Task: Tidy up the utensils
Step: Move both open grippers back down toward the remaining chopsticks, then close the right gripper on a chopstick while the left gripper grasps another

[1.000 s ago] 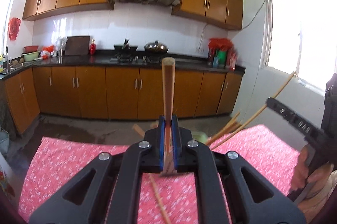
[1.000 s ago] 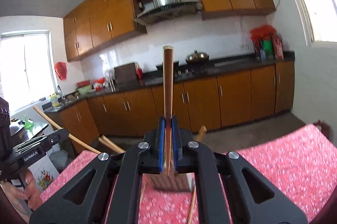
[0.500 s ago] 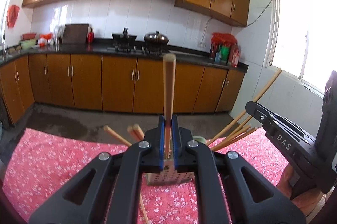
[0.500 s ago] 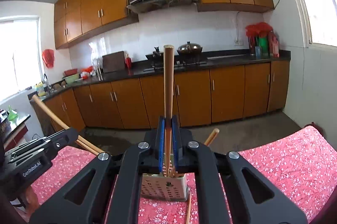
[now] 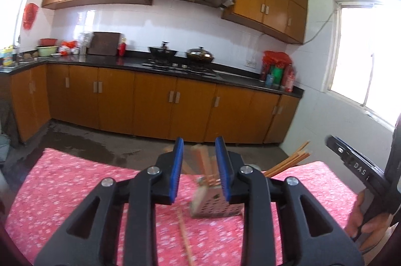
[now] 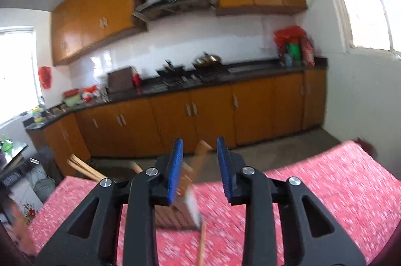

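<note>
Jaws of the left gripper (image 5: 200, 167) stand apart, having just been opening, and nothing is pinched between the blue pads; blurred chopsticks and the holder show through the gap beyond them. Likewise the right gripper (image 6: 199, 165) has its jaws parted, just opened, with a wooden stick (image 6: 200, 158) seen in the gap but not pressed by either pad.

On the surface, covered by a pink flowered cloth (image 5: 75, 190), stands a perforated utensil holder (image 5: 216, 206), and several wooden chopsticks (image 5: 203, 160) rise from its top, leaning at different angles. More sticks (image 5: 293, 160) fan out to the right of it in the left wrist view. One loose chopstick (image 5: 184, 236) lies flat on the cloth just in front of the holder, its far end near the holder's base; the right wrist view shows it (image 6: 201, 243) beside the holder's (image 6: 175, 216) near corner.

Both views are motion-blurred around the holder. It sits toward the far edge of the surface, with bare cloth to its left and right. A hand (image 5: 368, 221) holding the other gripper's handle shows at the right edge of the left wrist view.
</note>
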Tool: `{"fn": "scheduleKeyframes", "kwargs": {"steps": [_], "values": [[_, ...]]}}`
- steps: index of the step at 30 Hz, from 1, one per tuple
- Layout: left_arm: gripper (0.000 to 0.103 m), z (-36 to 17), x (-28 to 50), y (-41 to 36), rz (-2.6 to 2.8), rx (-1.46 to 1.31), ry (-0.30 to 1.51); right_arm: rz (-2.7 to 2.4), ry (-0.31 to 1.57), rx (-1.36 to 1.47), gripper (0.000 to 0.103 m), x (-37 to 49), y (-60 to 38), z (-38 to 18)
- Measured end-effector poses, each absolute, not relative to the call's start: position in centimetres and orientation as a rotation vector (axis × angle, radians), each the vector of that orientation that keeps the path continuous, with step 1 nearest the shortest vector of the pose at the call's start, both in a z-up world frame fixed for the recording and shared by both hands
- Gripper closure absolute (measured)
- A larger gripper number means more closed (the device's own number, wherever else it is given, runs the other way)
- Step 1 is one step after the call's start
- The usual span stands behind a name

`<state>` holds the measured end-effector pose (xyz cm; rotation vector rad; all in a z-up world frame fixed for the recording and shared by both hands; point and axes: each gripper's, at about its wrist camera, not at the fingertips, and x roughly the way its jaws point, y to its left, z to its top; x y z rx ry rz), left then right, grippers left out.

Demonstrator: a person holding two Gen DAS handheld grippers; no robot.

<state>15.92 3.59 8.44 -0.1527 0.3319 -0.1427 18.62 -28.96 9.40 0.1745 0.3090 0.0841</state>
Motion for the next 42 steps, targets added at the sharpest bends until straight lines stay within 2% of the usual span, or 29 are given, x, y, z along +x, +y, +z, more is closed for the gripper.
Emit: {"fn": "scheduleKeyframes", "kwargs": {"steps": [3,8,13,18,20,21,28,33,42], "values": [[0.072,6.2,14.8,5.6,-0.074,-0.135,0.37,0.042,0.444,0.17,0.073,19.2,-30.6,5.5],[0.072,-0.7,15.3,7.9,-0.002,-0.132,0.566,0.095,0.739,0.186,0.074,19.7,-30.4,-3.6],[0.072,-6.8,14.9,6.9,-0.037,-0.14,0.707,0.215,0.844,0.185,0.075,17.9,-27.3,-8.0],[0.072,-9.4,14.0,4.1,-0.109,-0.102,0.761,0.24,0.9,0.109,0.076,17.0,-24.3,-10.3],[0.072,-9.9,14.0,3.1,-0.127,-0.089,0.776,0.219,0.925,0.086,0.094,17.4,-24.1,-11.0],[0.072,-10.2,13.9,2.5,-0.136,-0.083,0.787,0.204,0.912,0.087,0.095,17.5,-24.3,-11.1],[0.078,-12.1,14.3,0.0,-0.177,-0.063,0.858,0.097,0.898,0.17,0.095,19.1,-27.4,-11.2],[0.093,-14.0,14.9,-1.1,-0.14,-0.025,0.906,0.093,0.891,0.15,0.095,19.1,-27.6,-11.1],[0.095,-13.9,18.3,3.1,-0.023,-0.056,0.89,0.082,0.877,0.135,0.095,20.8,-27.2,-10.9]]}}
